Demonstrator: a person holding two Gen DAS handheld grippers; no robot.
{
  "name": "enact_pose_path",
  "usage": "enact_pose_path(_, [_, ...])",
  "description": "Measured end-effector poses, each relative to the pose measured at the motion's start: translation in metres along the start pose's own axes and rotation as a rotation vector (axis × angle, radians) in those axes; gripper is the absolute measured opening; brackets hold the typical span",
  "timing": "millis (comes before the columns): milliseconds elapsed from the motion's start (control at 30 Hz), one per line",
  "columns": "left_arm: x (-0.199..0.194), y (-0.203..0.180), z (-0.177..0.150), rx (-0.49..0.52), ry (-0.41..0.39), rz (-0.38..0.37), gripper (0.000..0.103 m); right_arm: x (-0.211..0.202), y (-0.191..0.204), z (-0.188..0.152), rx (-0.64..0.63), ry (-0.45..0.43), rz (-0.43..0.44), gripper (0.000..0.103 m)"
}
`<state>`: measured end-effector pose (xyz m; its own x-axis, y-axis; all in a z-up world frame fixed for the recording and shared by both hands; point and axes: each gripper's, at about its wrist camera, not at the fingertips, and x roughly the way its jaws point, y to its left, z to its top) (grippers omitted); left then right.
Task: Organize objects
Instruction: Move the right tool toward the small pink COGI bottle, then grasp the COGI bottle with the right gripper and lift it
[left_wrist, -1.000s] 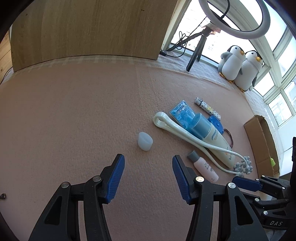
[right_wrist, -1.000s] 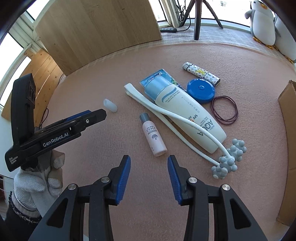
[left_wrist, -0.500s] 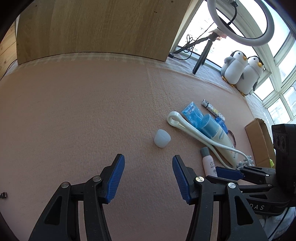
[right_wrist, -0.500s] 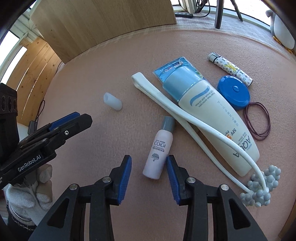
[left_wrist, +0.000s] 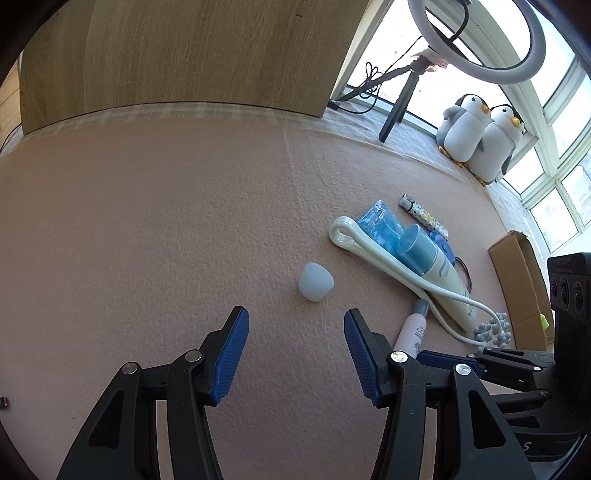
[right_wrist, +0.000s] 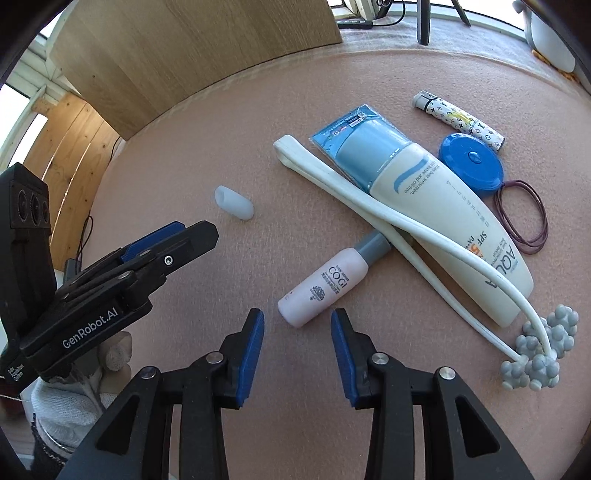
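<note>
Both tools are empty with jaws spread wide, hovering low over the pink desk (left_wrist: 147, 221).

The right tool (right_wrist: 297, 345) is lined up on the little pink bottle (right_wrist: 325, 284). In the right wrist view the bottle sits just above the tips, dead centre of the frame. Its long axis runs diagonally, base at lower left nearest the tool, grey cap pointing to the upper right and tucked against the white massager handle (right_wrist: 369, 206). So the base is the free end, and the jaws would straddle it crosswise to the body if they go straight forward. I'd guess the cap end is the tricky bit since it touches the handle.

The left tool (left_wrist: 295, 354) has the small translucent cap (left_wrist: 316, 282) just ahead of it, slightly right of the centre line, lying alone on the desk, well apart from the pile.

The rest of the pile is at right: big sunscreen tube (right_wrist: 443, 206) lying on the blue packet (right_wrist: 343, 129), blue round case (right_wrist: 471, 164), patterned lighter (right_wrist: 458, 116), hair ties (right_wrist: 522, 216). The cardboard box (left_wrist: 517, 280) at the right edge of the left view might be the destination, can't say.
</note>
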<state>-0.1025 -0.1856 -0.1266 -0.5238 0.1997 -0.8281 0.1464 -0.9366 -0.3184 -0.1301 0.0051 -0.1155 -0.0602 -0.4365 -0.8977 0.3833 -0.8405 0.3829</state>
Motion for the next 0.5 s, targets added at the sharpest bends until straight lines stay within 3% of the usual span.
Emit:
enact_pose_path(233, [-0.01, 0.015, 0.005, -0.043, -0.027, -0.002, 0.057, 0.008, -0.013, 0.014, 0.146, 0.001, 0.008, 0.035])
enact_pose_path(400, [-0.014, 0.021, 0.005, -0.052, -0.035, 0.001, 0.057, 0.012, 0.002, 0.022, 0.075, -0.025, -0.082, 0.034])
enact_pose_path(500, [-0.012, 0.024, 0.005, -0.056, -0.031, 0.002, 0.057, 0.014, 0.005, 0.024, 0.013, -0.021, -0.137, 0.022])
